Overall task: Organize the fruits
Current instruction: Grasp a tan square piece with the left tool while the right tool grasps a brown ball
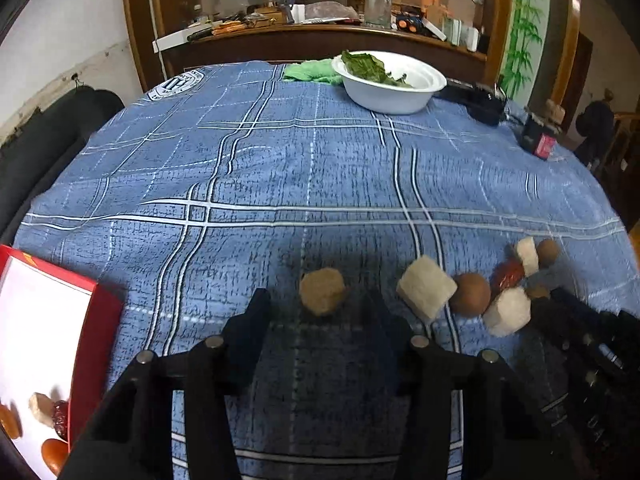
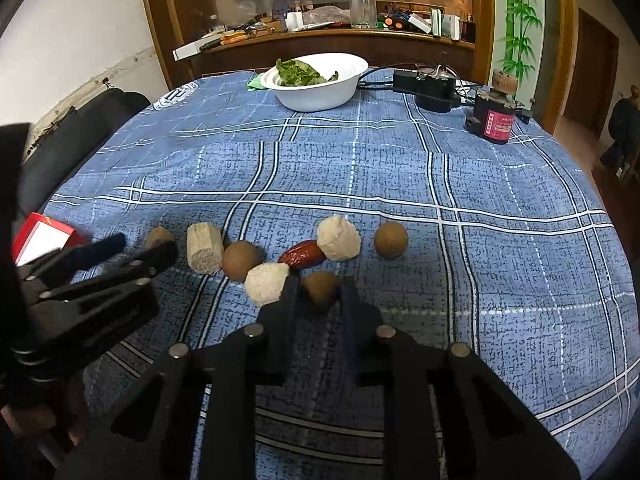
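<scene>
Several fruits lie in a row on the blue checked tablecloth [image 2: 440,168]. My left gripper [image 1: 318,306] is open, its fingers on either side of a tan chunk [image 1: 321,296] lying on the cloth. It also shows in the right wrist view [image 2: 132,250]. My right gripper [image 2: 318,290] is shut on a small brown round fruit [image 2: 320,290]. Around it lie pale chunks [image 2: 266,282] [image 2: 339,238] [image 2: 204,246], a red date [image 2: 302,254] and brown round fruits [image 2: 241,260] [image 2: 391,239]. A red box [image 1: 44,344] at the left holds several fruits.
A white bowl [image 2: 316,92] with green leaves stands at the table's far side beside a green cloth [image 1: 308,72]. A black adapter with cables [image 2: 432,88] and a dark jar with a pink label [image 2: 494,114] stand at the far right. A cluttered wooden counter [image 2: 320,36] lies behind.
</scene>
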### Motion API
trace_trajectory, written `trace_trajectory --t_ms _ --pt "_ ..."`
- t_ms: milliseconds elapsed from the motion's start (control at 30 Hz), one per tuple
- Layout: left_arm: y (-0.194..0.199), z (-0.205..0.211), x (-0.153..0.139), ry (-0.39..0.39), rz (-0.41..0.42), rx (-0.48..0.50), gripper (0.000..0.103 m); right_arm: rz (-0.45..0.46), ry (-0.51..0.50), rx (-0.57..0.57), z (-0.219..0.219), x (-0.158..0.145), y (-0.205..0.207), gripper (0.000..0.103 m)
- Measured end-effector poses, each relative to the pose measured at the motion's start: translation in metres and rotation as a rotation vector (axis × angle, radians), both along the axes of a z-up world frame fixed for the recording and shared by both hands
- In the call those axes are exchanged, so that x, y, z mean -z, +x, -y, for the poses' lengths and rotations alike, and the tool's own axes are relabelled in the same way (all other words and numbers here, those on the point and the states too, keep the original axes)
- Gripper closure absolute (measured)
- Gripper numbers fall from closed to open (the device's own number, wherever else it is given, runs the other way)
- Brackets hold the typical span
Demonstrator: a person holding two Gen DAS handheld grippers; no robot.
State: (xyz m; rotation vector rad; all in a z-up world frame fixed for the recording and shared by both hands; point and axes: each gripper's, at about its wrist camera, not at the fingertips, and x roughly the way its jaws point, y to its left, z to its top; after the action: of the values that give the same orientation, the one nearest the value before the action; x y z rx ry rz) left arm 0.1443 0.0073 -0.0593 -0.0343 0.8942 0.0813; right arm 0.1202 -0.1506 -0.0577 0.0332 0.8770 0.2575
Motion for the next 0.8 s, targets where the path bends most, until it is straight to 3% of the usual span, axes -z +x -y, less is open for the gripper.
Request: trace_trajectory --t_ms 367,400,467,800 --pt "0.006 0.003 0.001 0.003 -0.003 0.008 0.055 -0.007 -0.063 -0.018 -0.009 0.003 0.004 0.078" --pt "0.006 0.003 0.001 -0.001 -0.001 0.011 0.058 -0.037 -0.065 -0.024 -0.010 0.008 0.007 0.078" --pt "0.006 0.004 0.000 0.005 0.005 0.016 0.080 -0.038 -0.037 -0.015 -0.007 0.008 0.007 0.080" --pt "-0.008 0.000 -0.002 0.005 -0.016 0.029 0.080 -0.002 -0.031 0.012 -0.001 0.000 -0.008 0.080"
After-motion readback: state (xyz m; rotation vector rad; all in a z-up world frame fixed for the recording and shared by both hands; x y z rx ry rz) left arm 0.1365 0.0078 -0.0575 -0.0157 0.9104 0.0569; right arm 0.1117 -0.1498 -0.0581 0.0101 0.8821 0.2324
